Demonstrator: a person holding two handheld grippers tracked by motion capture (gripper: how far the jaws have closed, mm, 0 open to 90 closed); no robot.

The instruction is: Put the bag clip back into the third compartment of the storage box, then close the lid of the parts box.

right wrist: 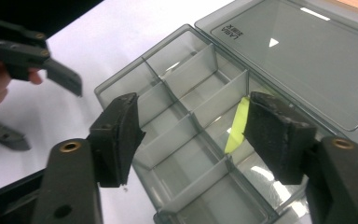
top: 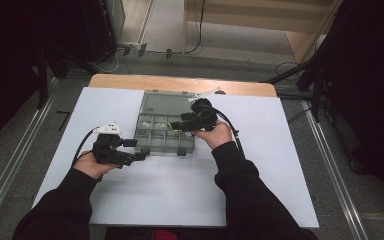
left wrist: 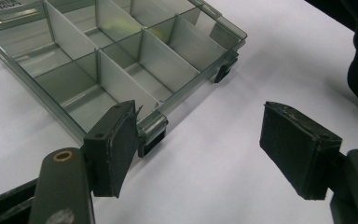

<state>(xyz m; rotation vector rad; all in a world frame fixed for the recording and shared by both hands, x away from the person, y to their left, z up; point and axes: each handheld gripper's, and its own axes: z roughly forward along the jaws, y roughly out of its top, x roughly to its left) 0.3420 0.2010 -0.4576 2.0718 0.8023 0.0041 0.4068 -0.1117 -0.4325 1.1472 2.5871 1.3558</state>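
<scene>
Item: clear compartment box [top: 164, 131], lid open, on my worktop [top: 260, 165]. My left tool [left wrist: 200, 140], spread, sits just beside its front latch [left wrist: 151, 135]. My right tool [right wrist: 191, 135], spread, hangs over its compartments beside a yellow-green strip [right wrist: 235, 126].

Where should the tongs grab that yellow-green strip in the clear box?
Probably by its upper end. The yellow-green strip leans tilted against a divider inside the compartment box, so its top stands free while its foot sits low between the walls. Come down from above with the right tongs, which hover open over it, one pad on each flat face.
</scene>
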